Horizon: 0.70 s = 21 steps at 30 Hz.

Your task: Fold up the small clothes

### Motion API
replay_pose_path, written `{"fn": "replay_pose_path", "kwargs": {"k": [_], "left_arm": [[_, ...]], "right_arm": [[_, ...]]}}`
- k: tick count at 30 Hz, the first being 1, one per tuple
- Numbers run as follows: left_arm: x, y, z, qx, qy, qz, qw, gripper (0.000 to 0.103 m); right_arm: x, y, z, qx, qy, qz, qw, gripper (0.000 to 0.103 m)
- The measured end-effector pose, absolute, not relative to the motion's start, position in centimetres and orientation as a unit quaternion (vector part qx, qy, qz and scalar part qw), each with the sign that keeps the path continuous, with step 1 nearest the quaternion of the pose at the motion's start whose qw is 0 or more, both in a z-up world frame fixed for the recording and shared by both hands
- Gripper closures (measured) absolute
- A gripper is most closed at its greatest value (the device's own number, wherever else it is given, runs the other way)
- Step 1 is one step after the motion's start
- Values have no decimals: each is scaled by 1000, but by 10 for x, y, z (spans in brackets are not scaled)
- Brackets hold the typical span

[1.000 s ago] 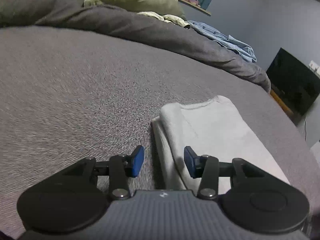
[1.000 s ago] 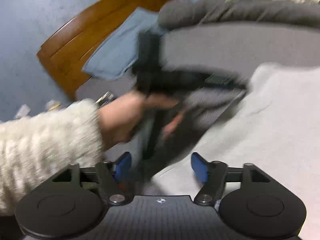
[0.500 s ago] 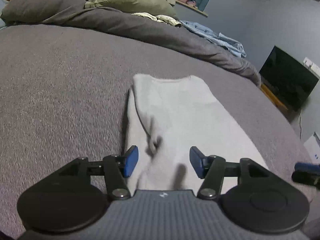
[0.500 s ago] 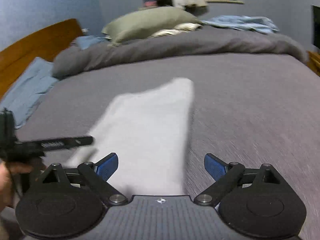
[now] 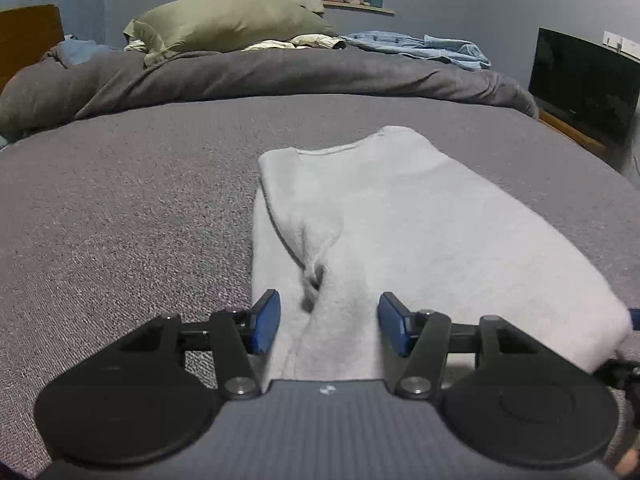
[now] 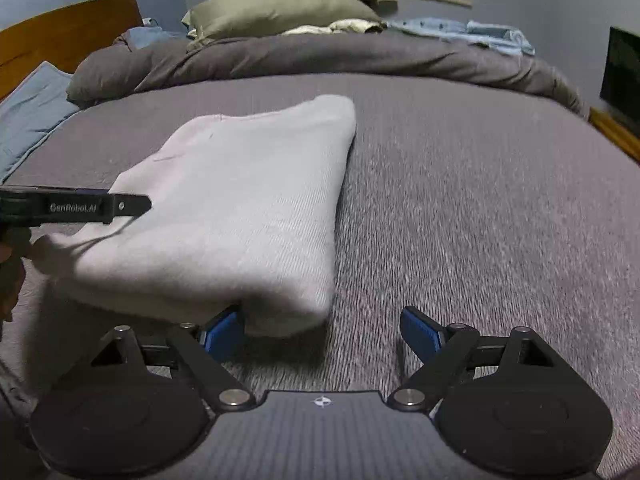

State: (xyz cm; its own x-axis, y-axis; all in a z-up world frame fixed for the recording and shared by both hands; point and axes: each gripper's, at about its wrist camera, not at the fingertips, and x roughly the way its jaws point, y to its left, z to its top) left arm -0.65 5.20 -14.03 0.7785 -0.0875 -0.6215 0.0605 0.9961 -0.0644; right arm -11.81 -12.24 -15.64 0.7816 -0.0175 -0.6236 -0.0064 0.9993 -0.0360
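Note:
A folded pale grey garment (image 5: 400, 216) lies flat on the grey bed cover (image 5: 120, 208). My left gripper (image 5: 326, 326) is open, its blue pads either side of the garment's near left edge, where the cloth bunches into a small fold. In the right wrist view the same garment (image 6: 240, 200) lies ahead and to the left. My right gripper (image 6: 322, 334) is open at its near right corner, the left pad tucked under the cloth's edge. The left gripper's black body (image 6: 76, 206) shows at the garment's left side.
A rolled dark grey duvet (image 5: 280, 76) lies across the far side of the bed, with an olive pillow (image 5: 224, 24) and blue clothes (image 5: 420, 46) behind it. A wooden headboard (image 6: 60, 36) stands far left. A black screen (image 5: 580, 80) stands to the right.
Both grippers have swung round to face the garment's near edge and moved close to it. The right gripper has opened wider and now sits at the near right corner.

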Motion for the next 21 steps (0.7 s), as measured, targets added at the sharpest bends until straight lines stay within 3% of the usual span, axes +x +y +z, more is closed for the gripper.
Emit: {"fn": "replay_pose_path", "kwargs": {"k": [8,21], "left_arm": [[9,63,-148,-37,340,-34,939,48],[16,76,-159,-79,345,-36,935,38]], "right_arm": [[-97,-121,-168,-27,289,-12,957,19],[-115,-164,-175,5,312,-49,949,16]]}}
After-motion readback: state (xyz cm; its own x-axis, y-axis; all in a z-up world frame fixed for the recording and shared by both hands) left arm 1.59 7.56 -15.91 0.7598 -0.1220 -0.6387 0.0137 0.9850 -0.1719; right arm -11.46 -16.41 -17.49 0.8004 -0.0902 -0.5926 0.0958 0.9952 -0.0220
